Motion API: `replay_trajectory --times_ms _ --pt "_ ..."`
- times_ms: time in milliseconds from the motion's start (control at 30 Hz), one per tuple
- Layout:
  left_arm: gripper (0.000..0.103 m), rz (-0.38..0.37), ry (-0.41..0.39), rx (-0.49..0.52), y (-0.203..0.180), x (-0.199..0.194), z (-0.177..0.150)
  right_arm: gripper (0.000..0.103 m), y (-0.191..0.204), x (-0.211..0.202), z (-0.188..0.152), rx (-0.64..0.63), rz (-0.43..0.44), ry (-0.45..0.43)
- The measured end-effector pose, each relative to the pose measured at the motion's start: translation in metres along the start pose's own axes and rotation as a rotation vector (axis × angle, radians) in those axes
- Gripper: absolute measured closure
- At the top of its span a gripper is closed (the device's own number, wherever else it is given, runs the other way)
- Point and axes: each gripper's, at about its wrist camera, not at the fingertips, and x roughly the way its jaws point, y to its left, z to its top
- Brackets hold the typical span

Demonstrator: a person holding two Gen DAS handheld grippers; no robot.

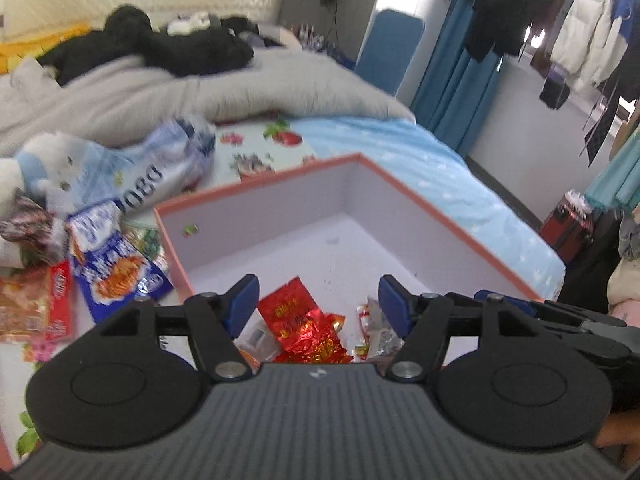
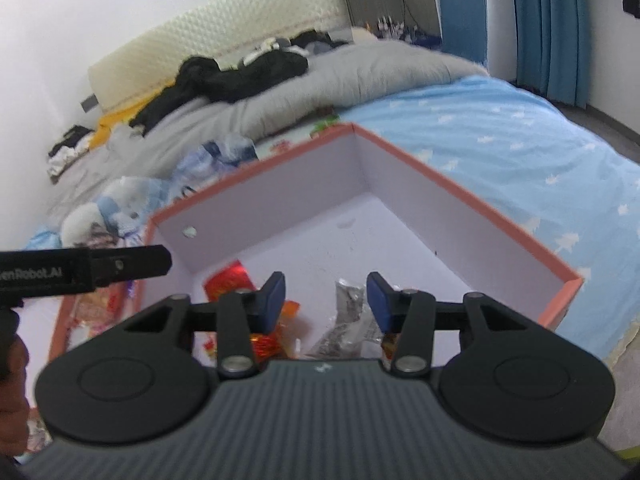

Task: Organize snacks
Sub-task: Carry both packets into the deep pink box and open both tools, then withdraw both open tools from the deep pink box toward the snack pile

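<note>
- Several loose snack packets (image 1: pixel 116 276) lay on a bed with a light blue starred sheet (image 2: pixel 520 152), left of a pink-rimmed white cardboard box (image 1: pixel 460 224).
- Left gripper (image 1: pixel 316 304) and right gripper (image 2: pixel 326 300) hovered over the box's near end, jaws apart, empty.
- Crumpled red foil packet (image 1: pixel 308 328) lay inside, long axis running near-to-far.

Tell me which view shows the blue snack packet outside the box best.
The left wrist view: the blue packet lies in plain sight left of the box, print visible though blurred. In the right wrist view that spot is blurred and partly hidden behind the left gripper's finger; I can't pick the packet out.
</note>
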Motion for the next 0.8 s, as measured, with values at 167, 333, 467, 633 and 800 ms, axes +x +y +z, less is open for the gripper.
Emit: replay_trajectory --times_ms 167,333,467,633,800 --pt "0.032 0.015 -0.078 -0.008 -0.003 -0.055 -0.003 0.055 0.016 -0.04 0.003 -0.017 0.03 -0.065" --pt "0.032 0.032 -0.15 -0.008 -0.005 -0.11 -0.011 0.055 0.033 -0.078 0.004 -0.034 0.058 -0.124" --pt "0.032 0.05 -0.199 -0.003 -0.002 -0.149 -0.019 0.055 0.047 -0.102 0.001 -0.043 0.079 -0.156" --pt "0.032 0.071 -0.238 -0.004 0.007 -0.189 -0.036 0.055 0.063 -0.126 -0.007 -0.058 0.108 -0.192" --pt "0.032 0.111 -0.255 -0.035 0.023 -0.216 -0.058 0.055 0.081 -0.14 -0.019 -0.089 0.125 -0.206"
